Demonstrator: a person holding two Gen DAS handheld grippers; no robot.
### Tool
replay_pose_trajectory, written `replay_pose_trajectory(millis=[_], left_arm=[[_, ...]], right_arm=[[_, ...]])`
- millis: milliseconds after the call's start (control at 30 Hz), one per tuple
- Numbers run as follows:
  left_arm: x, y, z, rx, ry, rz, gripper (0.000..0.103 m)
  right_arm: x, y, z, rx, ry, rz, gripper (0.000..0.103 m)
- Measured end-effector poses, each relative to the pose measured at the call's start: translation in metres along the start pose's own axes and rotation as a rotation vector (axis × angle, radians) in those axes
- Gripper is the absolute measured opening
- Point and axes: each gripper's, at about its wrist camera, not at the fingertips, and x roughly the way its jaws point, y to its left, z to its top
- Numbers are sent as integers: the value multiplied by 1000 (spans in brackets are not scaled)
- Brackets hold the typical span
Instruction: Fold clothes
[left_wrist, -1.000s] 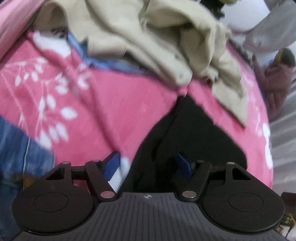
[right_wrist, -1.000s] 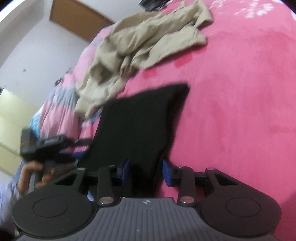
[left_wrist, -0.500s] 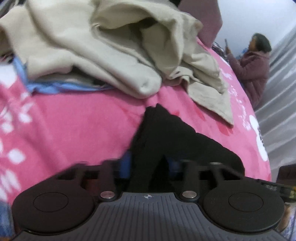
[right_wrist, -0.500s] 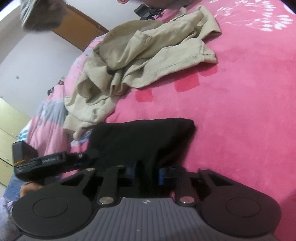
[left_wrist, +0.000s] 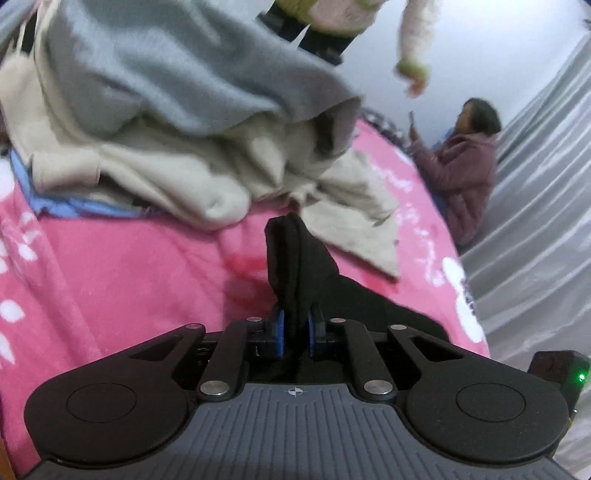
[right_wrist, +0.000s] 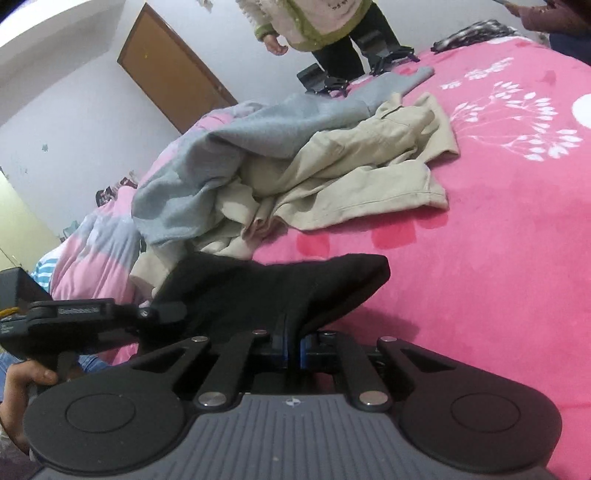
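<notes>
Left gripper (left_wrist: 295, 328): jaws closing, blue pads (left_wrist: 279, 332) already pinching a fold of the black garment (left_wrist: 295, 266). Right gripper (right_wrist: 294, 349): same, jaws closing, pads pressed on the garment's near edge, cloth (right_wrist: 280, 284) bunched between them.

Garment spans both grippers, its near edge raised, the far end draped on the pink blanket (right_wrist: 498, 258). In the right view it sags between the 2 grips and peaks where each pinches it.

Handling, my read:
- Light, limp knit. No stiffness, so it holds shape only under tension between the 2 grips.
- Matte fabric, not slippery; a thin pinch looks enough. Main risk is catching 1 layer only and having the rest slide out.
- Nothing fragile. Can tug it.
- Best hold: 2 corners of the same hem, apart enough to keep the edge taut. Can't tell if the present grips are at corners or mid-edge; black on black hides seams.

Just beyond the far end: beige clothes (right_wrist: 369, 177) with a grey garment (right_wrist: 221, 147) on top, near the black one's tip in the left view. Dragging the far end forward could snag that pile.

2 bystanders are further back, clear of the work.
</notes>
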Motion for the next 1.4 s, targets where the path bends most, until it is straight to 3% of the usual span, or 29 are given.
replay_pose_trajectory(millis=[300,633,833,1000,1167,1400], left_arm=[[-30,-39,2,70,-80,-66,8],[-60,-105,1,201,-158,-194,8],[-62,-144,3,233,-159,-289,8],[-56,-176,-1,257,-133,-398,8],[-38,-219,-7,307,-97,-522,8],[16,-248,-28,194,90,-634,8]], right_arm=[[-44,6,6,-8,-129,-26,6],[-137,25,32,-62,-387,-66,6],[-186,30,39,-107,-472,-107,6],[-230,24,50,-116,-525,-153,6],[-272,18,59,-178,-554,-257,6],[-315,-5,80,-155,-517,-354,6]])
